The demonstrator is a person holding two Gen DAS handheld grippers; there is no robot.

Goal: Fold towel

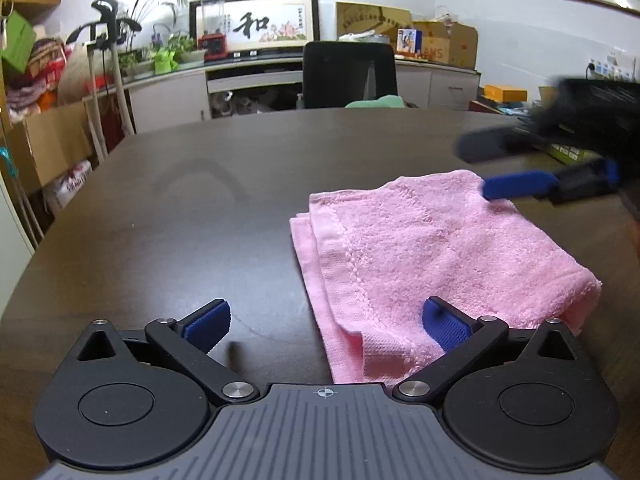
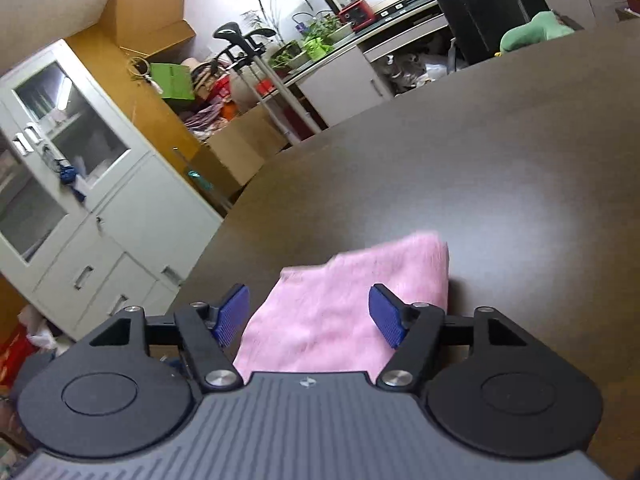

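A pink towel [image 1: 432,248] lies folded in layers on the dark table [image 1: 180,220], right of centre. My left gripper [image 1: 326,322] is open just above the table at the towel's near left corner, its right pad over the towel's edge. My right gripper [image 1: 476,170] is blurred at the towel's far right corner, jaws apart. In the right wrist view the towel [image 2: 344,300] lies between the open pads of the right gripper [image 2: 312,314], not pinched.
A black office chair [image 1: 350,74] with a green cushion [image 1: 376,102] stands at the table's far edge. Cabinets, plants, cardboard boxes and a framed calligraphy picture line the back wall. A white cupboard [image 2: 72,184] stands to the left.
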